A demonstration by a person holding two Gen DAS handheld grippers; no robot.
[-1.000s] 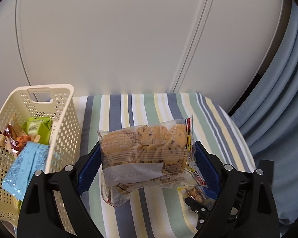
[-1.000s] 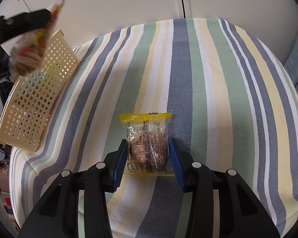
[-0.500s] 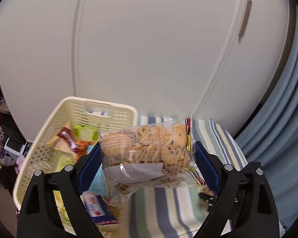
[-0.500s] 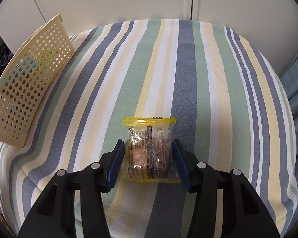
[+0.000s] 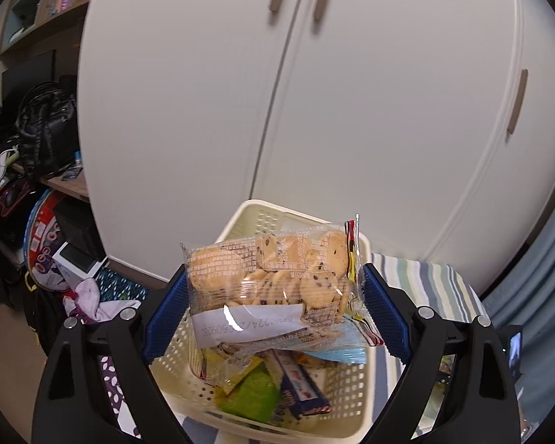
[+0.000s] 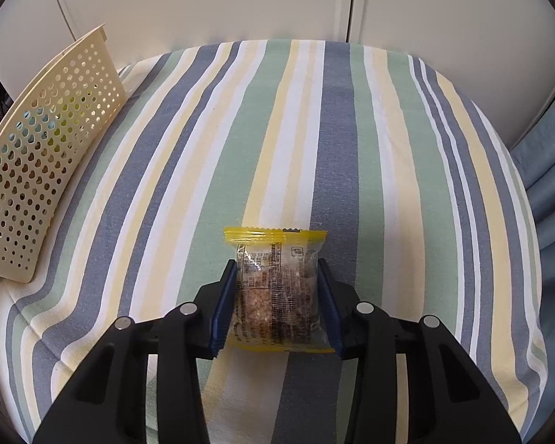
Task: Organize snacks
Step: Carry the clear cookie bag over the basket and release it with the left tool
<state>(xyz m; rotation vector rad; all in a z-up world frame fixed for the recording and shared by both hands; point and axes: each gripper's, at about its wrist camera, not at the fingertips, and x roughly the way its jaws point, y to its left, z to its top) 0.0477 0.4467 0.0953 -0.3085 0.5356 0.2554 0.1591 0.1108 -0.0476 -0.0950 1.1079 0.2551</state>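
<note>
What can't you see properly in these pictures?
- Left wrist view: the clear bag of chocolate-chip cookies in the left hand-held gripper covers much of the cream perforated plastic basket, hiding snacks.
- Right wrist view: the frame edge cuts off the basket; holes show only colours.
- The yellow-edged snack packet: print too small.

your left gripper clamps a clear cookie bag above the cream perforated basket of snacks.

A white strip on the cookie bag carries a mirrored date stamp, digits roughly "224/2026 0928". Print on the yellow-edged snack pack is too small to read.
</note>
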